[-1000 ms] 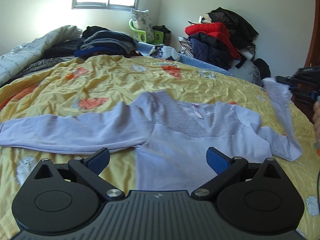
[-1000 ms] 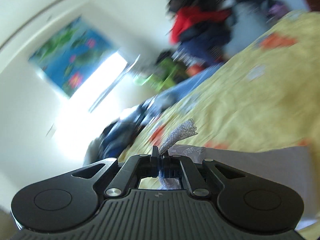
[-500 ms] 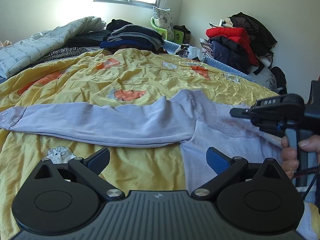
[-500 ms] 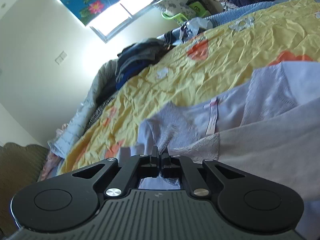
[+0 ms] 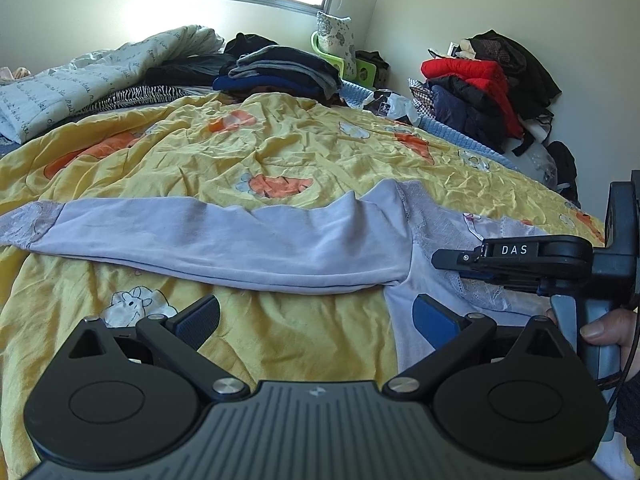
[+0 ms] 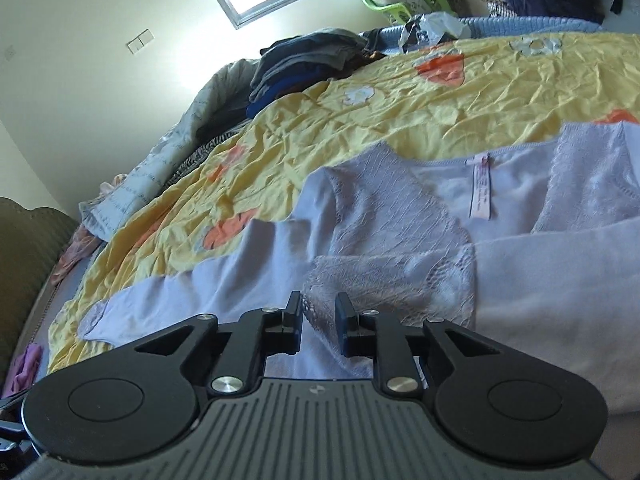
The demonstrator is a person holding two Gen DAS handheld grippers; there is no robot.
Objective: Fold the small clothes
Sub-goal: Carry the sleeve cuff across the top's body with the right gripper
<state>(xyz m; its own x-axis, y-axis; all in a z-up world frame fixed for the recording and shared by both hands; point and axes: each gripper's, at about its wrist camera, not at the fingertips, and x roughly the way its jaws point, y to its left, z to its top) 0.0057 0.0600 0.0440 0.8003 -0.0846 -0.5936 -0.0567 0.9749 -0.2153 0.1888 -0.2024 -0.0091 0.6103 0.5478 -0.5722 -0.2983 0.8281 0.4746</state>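
Yellow bed [image 5: 280,152] carries a lilac top [image 5: 424,248] at mid-frame. One sleeve [image 5: 200,236] stretches leftward across the frame, unfolded; the other lies folded over the body. Left gripper [image 5: 316,314], jaws wide apart and empty, is nearer that sleeve. Right gripper [image 6: 318,312], jaws parted, hovers over the lace cuff [image 6: 392,280]. Clothes piles [image 5: 280,68] sit far behind.

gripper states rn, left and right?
Left gripper: open, holding nothing, above the lilac top.
Right gripper: open, lace cuff lying just ahead, not gripped.
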